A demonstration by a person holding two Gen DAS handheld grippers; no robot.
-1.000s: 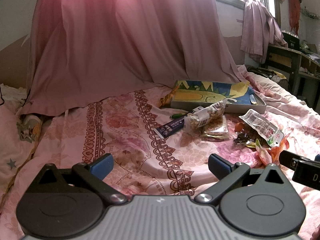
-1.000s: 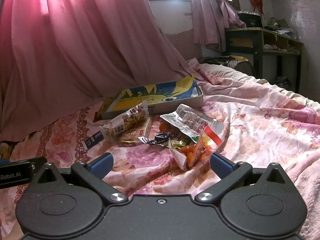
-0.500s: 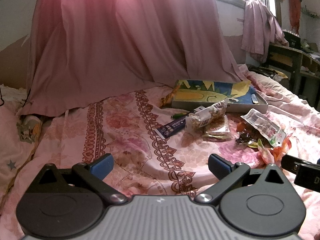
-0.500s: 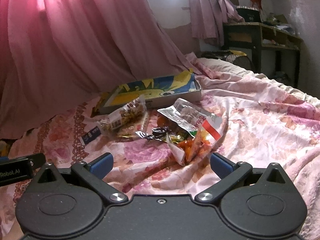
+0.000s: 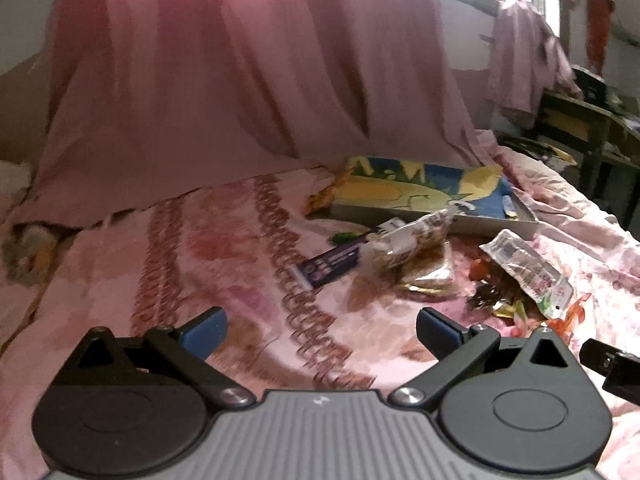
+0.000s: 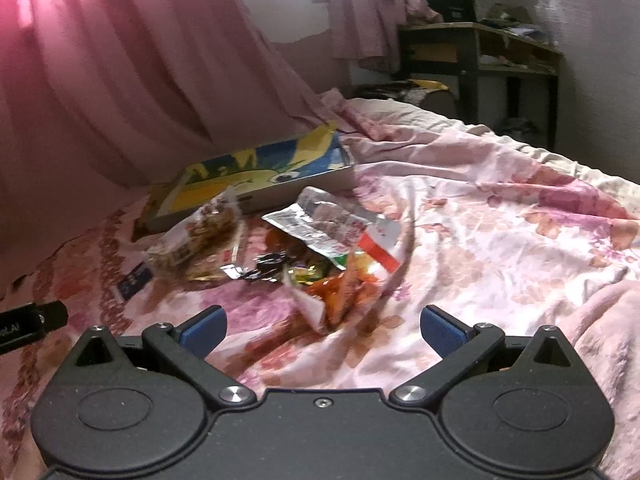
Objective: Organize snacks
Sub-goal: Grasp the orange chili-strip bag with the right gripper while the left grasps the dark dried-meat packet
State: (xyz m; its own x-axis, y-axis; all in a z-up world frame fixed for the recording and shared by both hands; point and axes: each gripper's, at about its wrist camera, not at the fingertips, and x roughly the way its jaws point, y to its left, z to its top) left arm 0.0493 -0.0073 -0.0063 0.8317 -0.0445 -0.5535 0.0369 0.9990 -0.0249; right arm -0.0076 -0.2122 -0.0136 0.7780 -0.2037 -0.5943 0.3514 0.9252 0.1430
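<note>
While both tools hover over a pink floral bedspread (image 6: 500, 216) with jaws spread wide and empty: approach stage, nothing gripped yet. Right gripper (image 6: 322, 324) nearest an orange snack packet (image 6: 340, 288); left gripper (image 5: 320, 326) short of a dark blue wrapper (image 5: 330, 268). Snack pile (image 6: 280, 240) loose just before a shallow cartoon-printed box (image 6: 256, 178), probably the destination. Next: lower, close on one packet. Overlapping wrappers and rumpled cloth likely to snag.

The print on the silver snack packet (image 6: 320, 226) is blurred; the dark blue wrapper (image 6: 135, 280) is partly hidden by the clear nut bag (image 6: 200, 236).
</note>
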